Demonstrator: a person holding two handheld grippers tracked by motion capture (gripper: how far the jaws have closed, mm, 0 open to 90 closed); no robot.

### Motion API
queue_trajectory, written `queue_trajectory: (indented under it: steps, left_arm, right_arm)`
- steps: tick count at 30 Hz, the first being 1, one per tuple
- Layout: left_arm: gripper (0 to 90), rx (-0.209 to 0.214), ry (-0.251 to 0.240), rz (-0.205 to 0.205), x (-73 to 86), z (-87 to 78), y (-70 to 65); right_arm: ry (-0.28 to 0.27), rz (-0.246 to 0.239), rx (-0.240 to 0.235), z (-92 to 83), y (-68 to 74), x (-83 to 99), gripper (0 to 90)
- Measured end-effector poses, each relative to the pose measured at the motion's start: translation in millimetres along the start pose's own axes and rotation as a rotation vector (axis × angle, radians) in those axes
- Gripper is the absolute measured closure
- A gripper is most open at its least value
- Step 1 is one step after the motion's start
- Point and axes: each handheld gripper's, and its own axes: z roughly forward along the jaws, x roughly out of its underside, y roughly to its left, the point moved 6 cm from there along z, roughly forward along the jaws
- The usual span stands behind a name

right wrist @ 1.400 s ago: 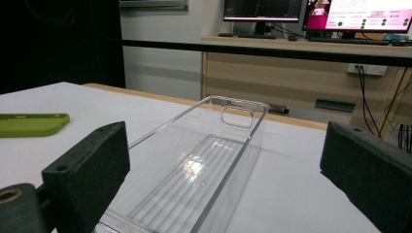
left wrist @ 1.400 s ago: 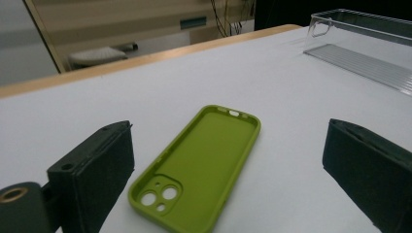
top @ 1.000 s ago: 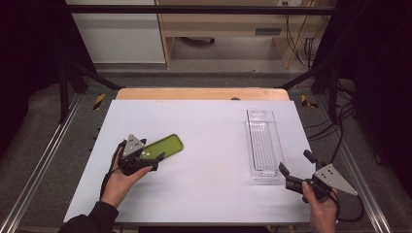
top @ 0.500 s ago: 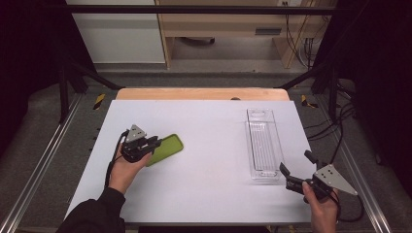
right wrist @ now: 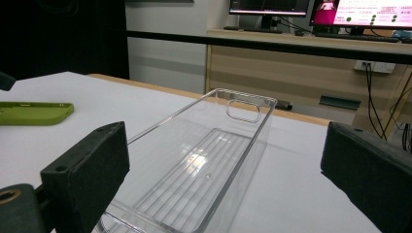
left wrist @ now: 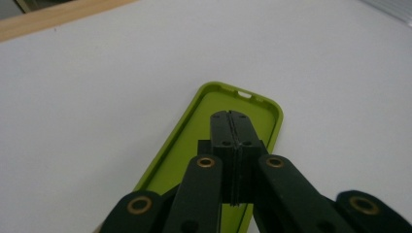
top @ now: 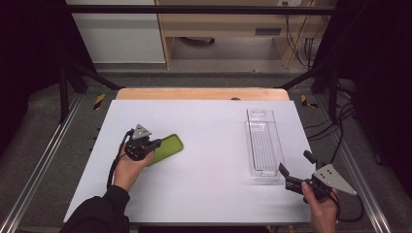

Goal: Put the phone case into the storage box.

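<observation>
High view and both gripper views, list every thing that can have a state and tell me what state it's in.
Green phone case: flat on the table, hollow side up, empty.
Clear plastic bin: upright, open-topped, empty.
Left gripper: fingers shut, over the case's hollow; whether they pinch it can't be told.
Right gripper: fingers wide open, at the bin's near end.

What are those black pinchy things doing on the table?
A person holds one gripper in each hand. The left gripper, jaws closed together, sits over a green phone case lying open-side up on the white table. The right gripper, jaws wide open, waits at the near end of a clear plastic tray, which looks empty.
</observation>
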Motion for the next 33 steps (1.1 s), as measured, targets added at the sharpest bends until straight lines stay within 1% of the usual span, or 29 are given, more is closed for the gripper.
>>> queue_trajectory:
  steps: [6, 9, 13, 18, 27, 30, 33]
  left_arm:
    - [90.0, -0.005, 0.056, 0.0, 6.4, 10.1, -0.5]
    - [90.0, -0.001, 0.075, -0.008, 10.3, 13.9, -1.4]
    - [90.0, 0.005, 0.098, -0.003, 17.4, 18.8, -3.6]
    - [90.0, 0.014, 0.11, -0.006, 22.7, 21.9, -5.0]
    - [90.0, 0.024, 0.127, 0.003, 24.3, 24.8, -8.0]
    - [90.0, 0.028, 0.123, 0.0, 24.1, 26.3, -9.2]
    - [90.0, 0.028, 0.122, 0.006, 23.6, 28.6, -10.0]
  right_arm:
    - [0.002, 0.002, 0.0, 0.1, -0.4, 0.4, 4.1]
    - [0.005, 0.001, 0.0, 0.2, -0.4, 0.8, 4.1]
    - [0.005, 0.002, -0.002, 0.4, -0.5, 0.9, 4.1]
    - [0.007, 0.003, -0.001, 0.2, -0.6, 1.1, 4.1]
    - [0.012, 0.002, -0.001, 0.7, -0.9, 1.9, 4.1]
    - [0.015, 0.001, -0.001, 0.7, -1.0, 2.3, 4.1]
    - [0.017, 0.001, -0.003, 1.4, -0.6, 2.8, 4.0]
